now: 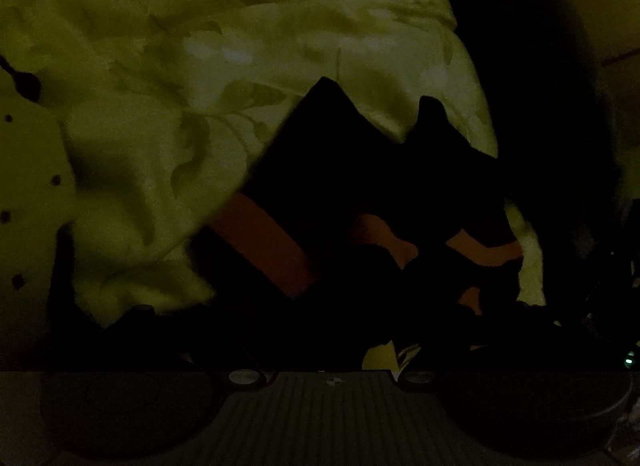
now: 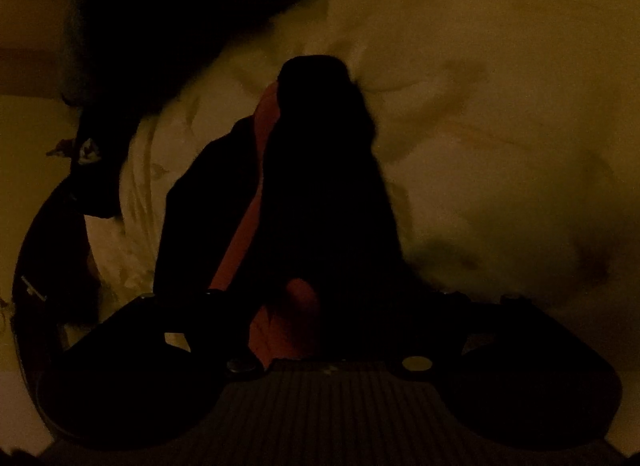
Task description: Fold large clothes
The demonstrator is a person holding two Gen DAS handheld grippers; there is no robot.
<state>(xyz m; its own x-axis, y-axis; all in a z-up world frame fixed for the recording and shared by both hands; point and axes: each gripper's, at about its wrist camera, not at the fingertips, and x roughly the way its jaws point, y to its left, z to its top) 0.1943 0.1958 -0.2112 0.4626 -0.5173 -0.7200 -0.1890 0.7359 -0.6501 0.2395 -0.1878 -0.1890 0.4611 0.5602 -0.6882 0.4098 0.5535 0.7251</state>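
Both views are very dark. In the left wrist view a black garment (image 1: 360, 153) bunches between my left gripper's fingers; the orange pads (image 1: 256, 242) close on it, so my left gripper (image 1: 340, 250) is shut on the black cloth. A pale leaf-patterned sheet (image 1: 200, 85) lies behind it. In the right wrist view my right gripper (image 2: 304, 137) is shut on the same black garment (image 2: 328, 185), which drapes over the fingers; one orange pad (image 2: 256, 193) shows on the left. More black cloth (image 2: 160, 45) hangs at upper left.
The pale patterned sheet (image 2: 500, 105) fills the right wrist view's background. A pale surface with dark spots (image 1: 28, 185) shows at the left edge of the left wrist view. The right side of that view is in deep shadow.
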